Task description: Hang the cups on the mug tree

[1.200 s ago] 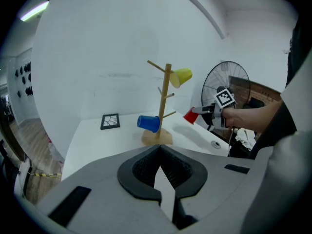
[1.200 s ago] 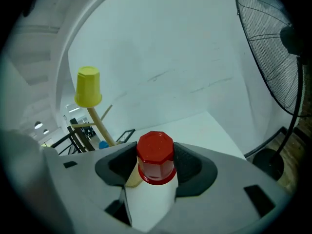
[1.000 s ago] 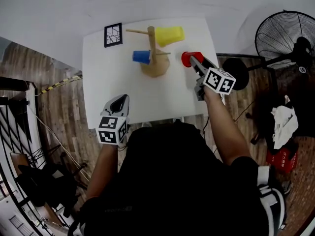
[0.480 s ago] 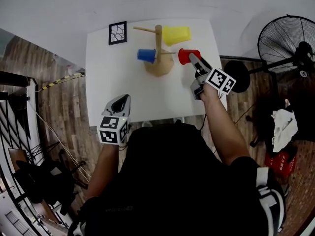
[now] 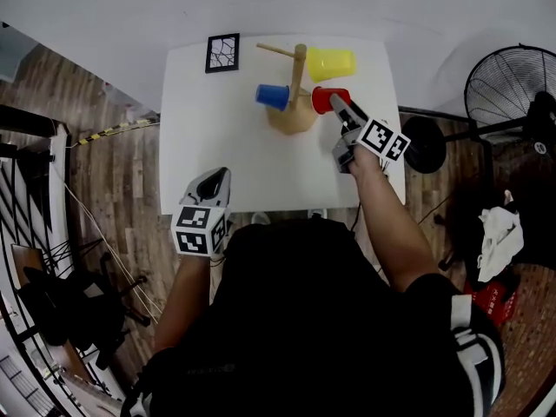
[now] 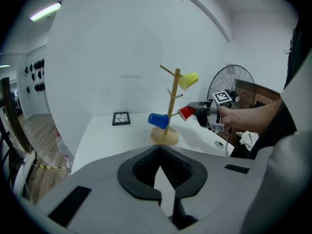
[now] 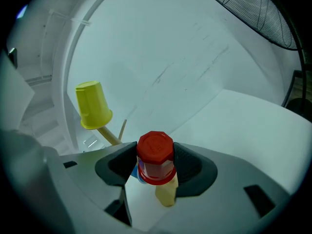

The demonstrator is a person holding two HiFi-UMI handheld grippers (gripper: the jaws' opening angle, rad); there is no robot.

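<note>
right tool (image 7: 155,162): jaws clamped on the sides of the red cup (image 7: 155,157), its base facing my camera and its mouth turned away toward the mug tree (image 5: 295,102). the cup is off the counter (image 5: 217,146), on its side, just right of the trunk and above the round wooden base. i cannot tell whether a peg has entered it.

left tool (image 6: 160,167): jaws closed together, nothing between them, held low at the near edge of the counter, well apart from the tree.

mug tree: upright, toward the far side of the white counter.
yellow cup (image 5: 330,62): hung on an upper right peg.
blue cup (image 5: 272,96): hung on a lower left peg.
black-framed marker card (image 5: 222,53): flat at the far left corner.
standing fan (image 5: 512,81): on the wooden floor, right of the counter.
</note>
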